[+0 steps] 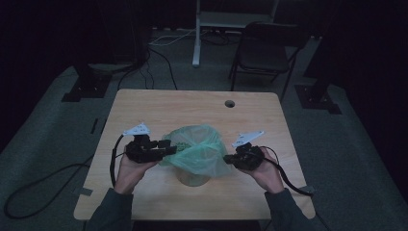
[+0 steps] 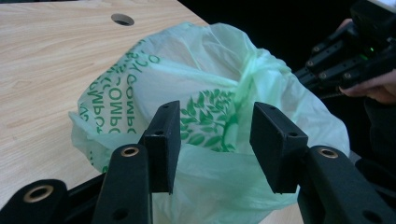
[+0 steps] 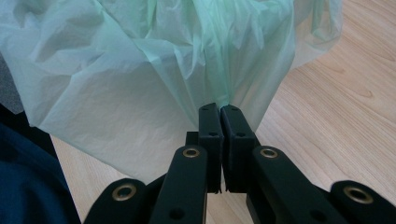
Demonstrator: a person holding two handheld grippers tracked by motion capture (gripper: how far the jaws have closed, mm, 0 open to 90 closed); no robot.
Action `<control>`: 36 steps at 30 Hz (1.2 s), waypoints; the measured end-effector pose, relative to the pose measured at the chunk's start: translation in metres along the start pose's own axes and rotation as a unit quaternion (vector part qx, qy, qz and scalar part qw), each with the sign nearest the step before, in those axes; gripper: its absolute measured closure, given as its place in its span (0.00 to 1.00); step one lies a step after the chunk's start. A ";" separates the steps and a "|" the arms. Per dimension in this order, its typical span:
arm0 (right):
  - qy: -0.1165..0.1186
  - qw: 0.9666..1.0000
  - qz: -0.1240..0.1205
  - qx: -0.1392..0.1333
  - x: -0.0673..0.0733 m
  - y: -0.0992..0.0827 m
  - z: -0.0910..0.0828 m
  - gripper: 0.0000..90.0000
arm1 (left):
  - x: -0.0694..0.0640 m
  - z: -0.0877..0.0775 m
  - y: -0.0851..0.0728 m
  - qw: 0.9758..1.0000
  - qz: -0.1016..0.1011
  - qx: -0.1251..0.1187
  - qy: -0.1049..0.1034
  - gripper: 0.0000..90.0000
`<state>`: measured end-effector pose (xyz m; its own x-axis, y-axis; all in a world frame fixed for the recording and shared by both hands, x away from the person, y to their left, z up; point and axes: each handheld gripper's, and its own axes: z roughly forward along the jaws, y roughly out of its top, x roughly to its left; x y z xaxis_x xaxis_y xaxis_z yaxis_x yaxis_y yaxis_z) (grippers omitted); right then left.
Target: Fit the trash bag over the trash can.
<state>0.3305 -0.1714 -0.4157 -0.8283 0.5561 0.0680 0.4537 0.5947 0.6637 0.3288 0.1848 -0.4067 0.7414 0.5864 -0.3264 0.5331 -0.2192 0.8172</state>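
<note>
one tool (image 3: 219, 109) pinches the green bag (image 3: 140, 79), the other (image 2: 215, 140) gapes beside it.

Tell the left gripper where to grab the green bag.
Take the loose rim of the bag on the side facing the left gripper, coming in level with open jaws. The film bunches there, and the right gripper already pinches the opposite edge.

Two hand-held grippers, matt black. Left gripper (image 1: 166, 147): linked arms with brass-coloured pivot bushings, small screw holes along each arm, rectangular flat pads (image 2: 163, 140), a grey three-cornered plate (image 1: 136, 129) on top, black cable (image 1: 113, 161) trailing from the body. Right gripper (image 1: 226, 158): same build, brass bushings, blocky pads (image 3: 209, 128), grey plate (image 1: 247, 137), black cable (image 1: 288, 182). The person wears long dark grey-green sleeves (image 1: 111, 211) reaching the wrists.
</note>
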 end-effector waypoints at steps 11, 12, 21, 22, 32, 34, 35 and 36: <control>0.000 1.000 -0.002 -0.004 0.003 -0.001 -0.003 0.97 | -0.014 -0.017 -0.031 1.000 -0.007 0.002 0.015 0.59; 0.000 1.000 -0.002 -0.004 0.003 -0.001 -0.002 0.97 | -0.014 -0.017 -0.035 1.000 -0.009 0.004 0.015 0.58; 0.002 1.000 -0.006 -0.001 0.005 -0.001 -0.001 0.97 | -0.013 -0.004 -0.059 0.999 -0.023 0.025 0.004 0.57; 0.002 1.000 -0.006 -0.002 0.005 -0.001 -0.002 0.97 | -0.014 -0.002 -0.059 0.999 -0.021 0.028 0.008 0.57; 0.003 1.000 -0.008 -0.006 0.007 -0.001 -0.001 0.97 | -0.016 0.012 -0.060 0.999 -0.012 0.043 0.027 0.68; 0.005 1.000 -0.010 -0.007 0.007 -0.001 -0.001 0.97 | -0.016 0.014 -0.059 0.999 -0.007 0.043 0.024 0.73; 0.006 1.000 -0.011 -0.009 0.007 -0.001 -0.001 0.97 | -0.017 0.014 -0.059 0.999 -0.004 0.044 0.025 0.75; 0.007 1.000 -0.011 -0.010 0.007 -0.001 -0.001 0.97 | -0.017 0.015 -0.059 0.999 0.001 0.045 0.030 0.79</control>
<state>0.3240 -0.1682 -0.4151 -0.8425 0.5350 0.0628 0.4286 0.5951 0.6799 0.2907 0.1760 -0.4562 0.7182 0.6308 -0.2938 0.5682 -0.2878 0.7709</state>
